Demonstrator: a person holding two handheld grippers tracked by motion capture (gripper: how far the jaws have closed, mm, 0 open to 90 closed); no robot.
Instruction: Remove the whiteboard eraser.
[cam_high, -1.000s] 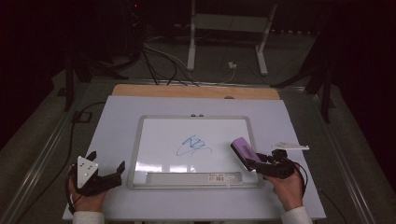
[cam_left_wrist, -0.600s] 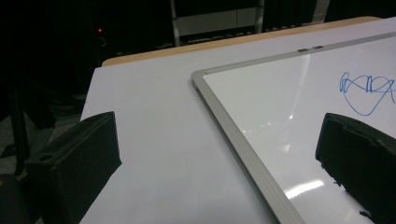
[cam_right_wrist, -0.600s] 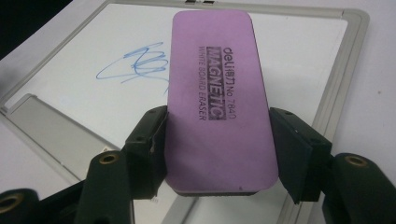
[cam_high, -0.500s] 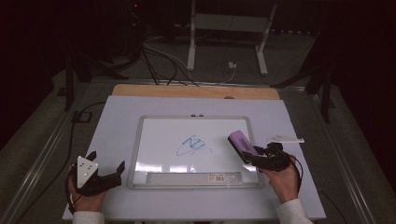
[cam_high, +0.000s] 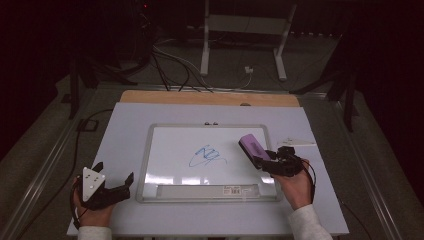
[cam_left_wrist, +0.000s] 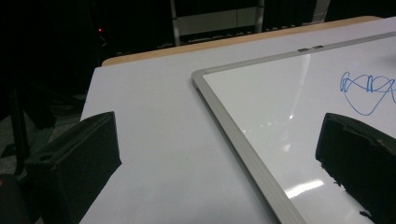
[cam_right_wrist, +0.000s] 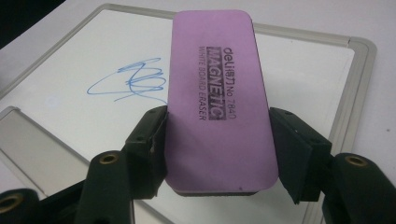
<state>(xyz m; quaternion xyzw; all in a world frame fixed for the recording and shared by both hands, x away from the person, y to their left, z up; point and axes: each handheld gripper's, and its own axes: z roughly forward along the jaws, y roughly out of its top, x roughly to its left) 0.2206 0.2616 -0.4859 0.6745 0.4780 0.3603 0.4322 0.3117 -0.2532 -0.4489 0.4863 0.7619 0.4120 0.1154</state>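
Observation:
A framed whiteboard (cam_high: 150, 150) (cam_left_wrist: 243, 154) (cam_right_wrist: 359, 51) lies on the white table with a blue scribble (cam_high: 206, 156) (cam_left_wrist: 366, 91) (cam_right_wrist: 130, 81) near its middle. My right gripper (cam_high: 257, 159) (cam_right_wrist: 217, 140) is shut on a purple whiteboard eraser (cam_high: 251, 146) (cam_right_wrist: 217, 98), its two pads pressing the eraser's long sides. The eraser hangs over the board's right part, just right of the scribble. My left gripper (cam_high: 112, 180) (cam_left_wrist: 219, 154) stands open and empty by the board's near left corner, one jaw over the table and one over the board.
A small white label or paper strip (cam_high: 297, 142) lies on the table right of the board. A wooden strip (cam_high: 210, 98) runs along the table's far edge. Cables and a metal stand (cam_high: 240, 35) sit on the dark floor beyond.
My right gripper has carried the eraser leftward and a little farther over the board, closer to the scribble. The left gripper has stayed put.

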